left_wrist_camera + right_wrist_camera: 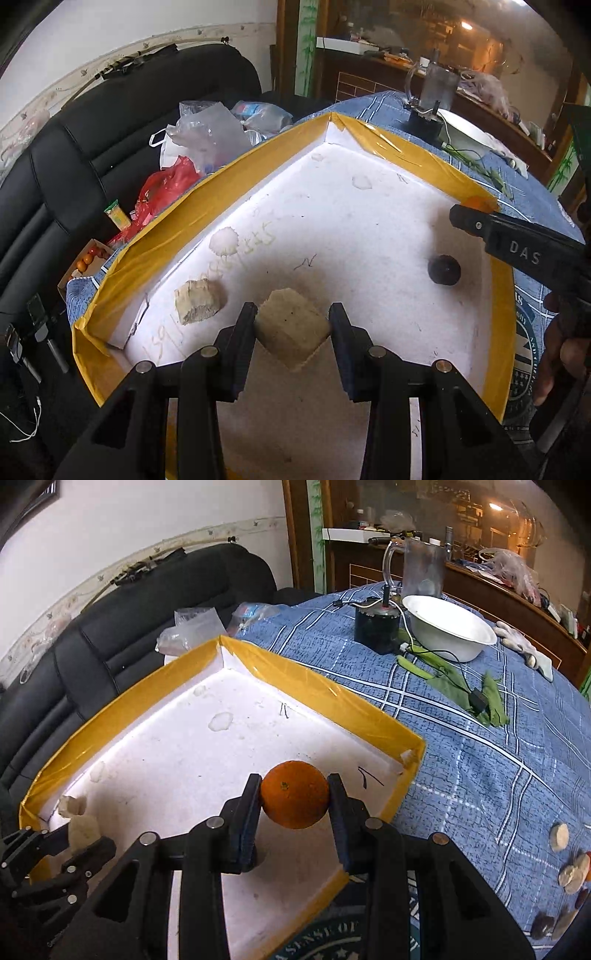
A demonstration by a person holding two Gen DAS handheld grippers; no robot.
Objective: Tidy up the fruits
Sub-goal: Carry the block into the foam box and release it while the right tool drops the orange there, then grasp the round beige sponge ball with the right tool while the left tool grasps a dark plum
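My left gripper [291, 317] is shut on a tan, blocky piece of fruit [291, 334], held low over the white floor of the foam tray [369, 221]. A second pale chunk [199, 301] lies just left of it, and a dark round fruit [444, 269] sits at the tray's right side. My right gripper [293, 792] is shut on an orange [294, 794], above the near right part of the yellow-taped tray [332, 698]. The right gripper's black finger [480, 225] shows at the right edge of the left wrist view, with a bit of orange [476, 202] behind it.
The tray rests on a blue checked tablecloth [480, 775]. A white bowl [450, 631], a black motor-like object [376, 627] and green cloth scraps [458, 690] are behind it. Several round slices [569, 867] lie at the right. A black sofa [92, 147] with plastic bags [199, 136] is to the left.
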